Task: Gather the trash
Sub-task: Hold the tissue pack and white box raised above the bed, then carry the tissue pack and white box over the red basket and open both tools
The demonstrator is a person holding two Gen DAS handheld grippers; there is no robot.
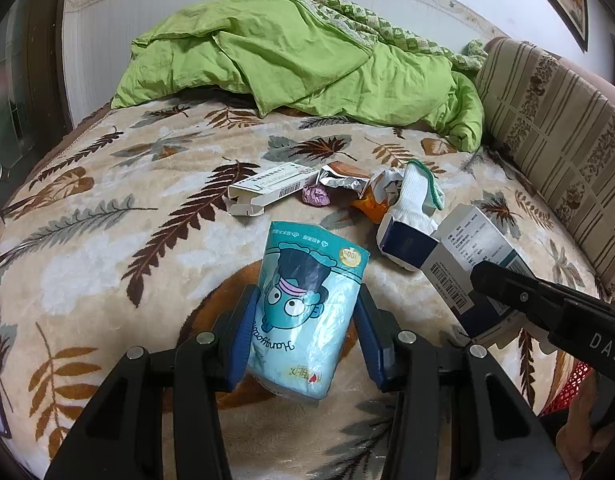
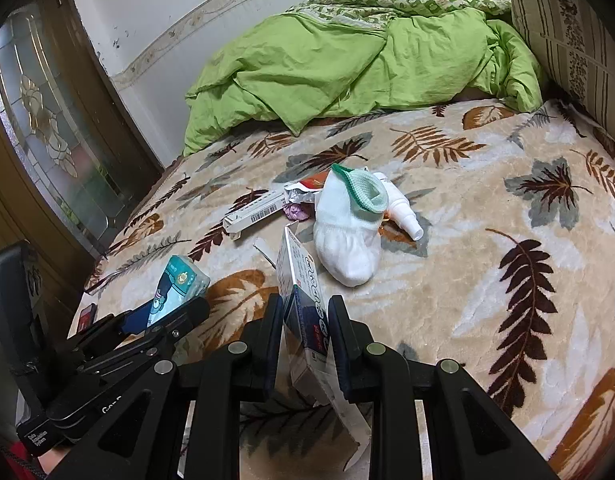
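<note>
My left gripper point(image 1: 305, 312) is shut on a teal cartoon tissue pack point(image 1: 307, 304) and holds it over the leaf-patterned bed; the pack also shows in the right wrist view point(image 2: 179, 284). My right gripper point(image 2: 305, 320) is shut on a blue-and-white carton point(image 2: 303, 300), which shows at the right of the left wrist view point(image 1: 459, 256). Further back on the bed lie a long white carton point(image 1: 267, 190), a purple crumpled wrapper point(image 1: 316, 196), a silver foil packet point(image 1: 343, 178), an orange wrapper point(image 1: 371, 204) and a white spray bottle point(image 2: 401, 210).
A white sock with a green cuff point(image 2: 347, 228) lies among the litter. A rumpled green quilt point(image 1: 307, 64) fills the head of the bed. A striped cushion point(image 1: 555, 120) lines the right side. A glazed wooden door point(image 2: 47, 132) stands to the left.
</note>
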